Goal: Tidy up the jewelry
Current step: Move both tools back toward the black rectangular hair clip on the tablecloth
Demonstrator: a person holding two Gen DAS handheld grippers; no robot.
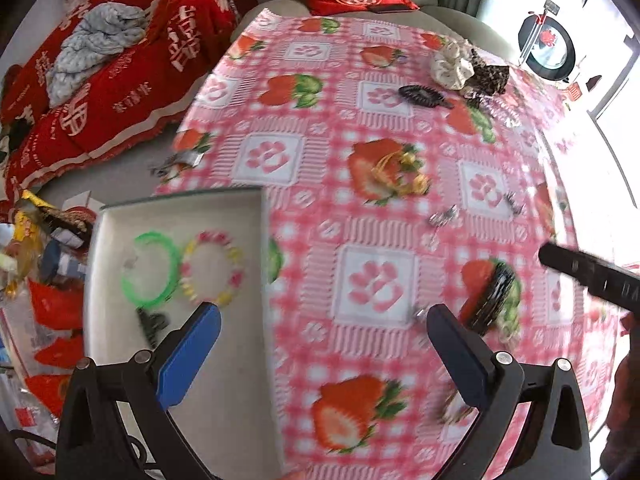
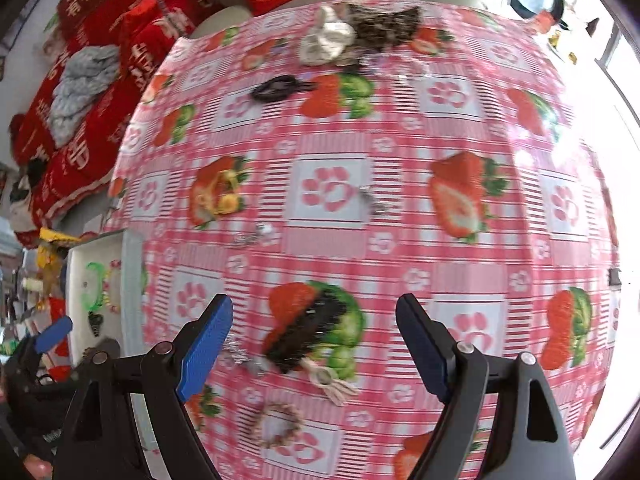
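Observation:
A white tray at the table's left edge holds a green bangle, a pink and yellow bead bracelet and a small dark piece. My left gripper is open and empty over the tray's right rim. My right gripper is open and empty just above a black hair comb, also in the left wrist view. A beaded bracelet lies near it. A gold chain and small silver pieces lie mid-table.
The table has a pink strawberry cloth. A black hair claw and scrunchies lie at the far side. Red bedding and clutter are to the left. The right gripper's finger shows at the right.

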